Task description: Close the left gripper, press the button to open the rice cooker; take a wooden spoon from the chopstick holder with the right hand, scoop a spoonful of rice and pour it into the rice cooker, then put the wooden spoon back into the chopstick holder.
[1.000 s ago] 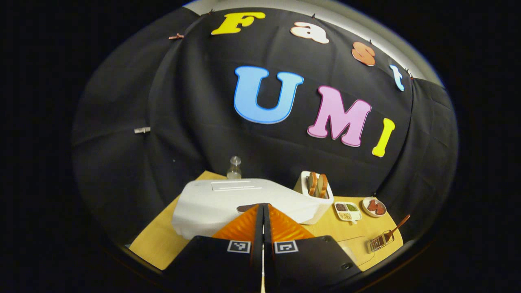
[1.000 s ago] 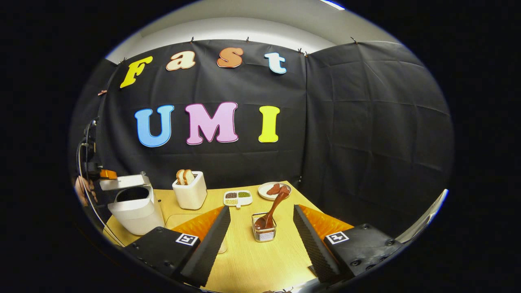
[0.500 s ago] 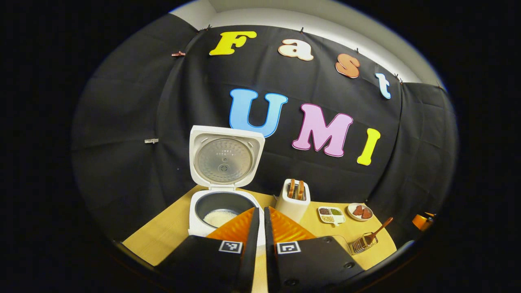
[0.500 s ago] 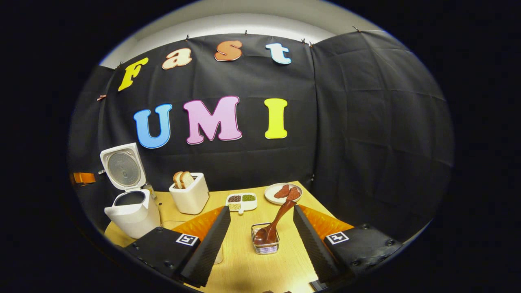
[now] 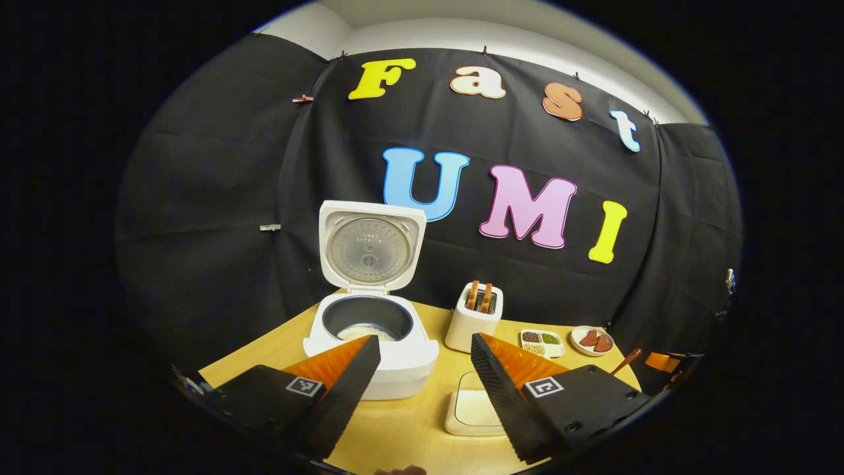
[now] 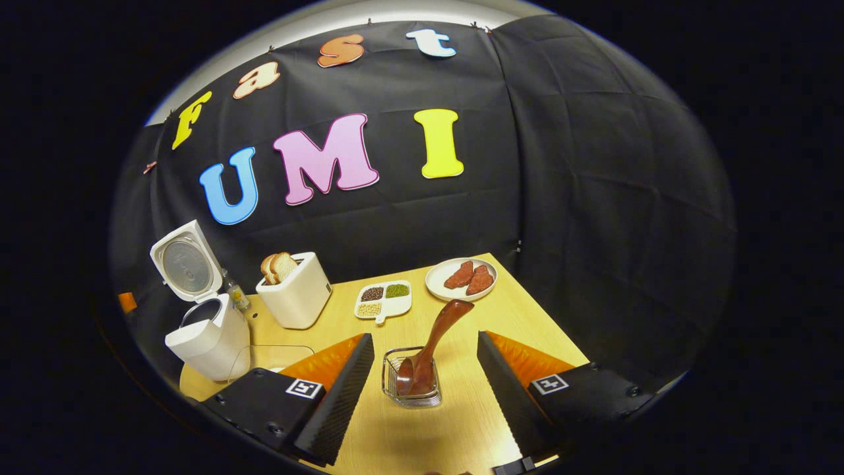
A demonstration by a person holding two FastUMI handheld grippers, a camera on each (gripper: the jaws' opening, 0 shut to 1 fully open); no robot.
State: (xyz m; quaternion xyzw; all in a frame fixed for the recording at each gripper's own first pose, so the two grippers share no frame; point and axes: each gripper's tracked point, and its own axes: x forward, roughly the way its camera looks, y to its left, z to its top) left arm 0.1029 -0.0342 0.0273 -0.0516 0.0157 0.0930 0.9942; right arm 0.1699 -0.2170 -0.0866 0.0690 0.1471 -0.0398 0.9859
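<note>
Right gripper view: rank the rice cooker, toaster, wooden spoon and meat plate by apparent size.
1. rice cooker, lid up
2. toaster
3. wooden spoon, though it is nearest the camera, so unsure against the toaster
4. meat plate, farthest

black hand-held gripper (image 6: 425,369) bodies, square markers, screws

I'm looking at a glossy wooden spoon (image 6: 435,343) in a shiny wire holder (image 6: 410,381). The table (image 6: 461,422) is showing matt wood grain; the cooker (image 5: 372,343) is gleaming smooth plastic.

Rice cooker (image 5: 371,343) open; wooden spoon (image 6: 432,349) in chopstick holder (image 6: 410,389)
</note>
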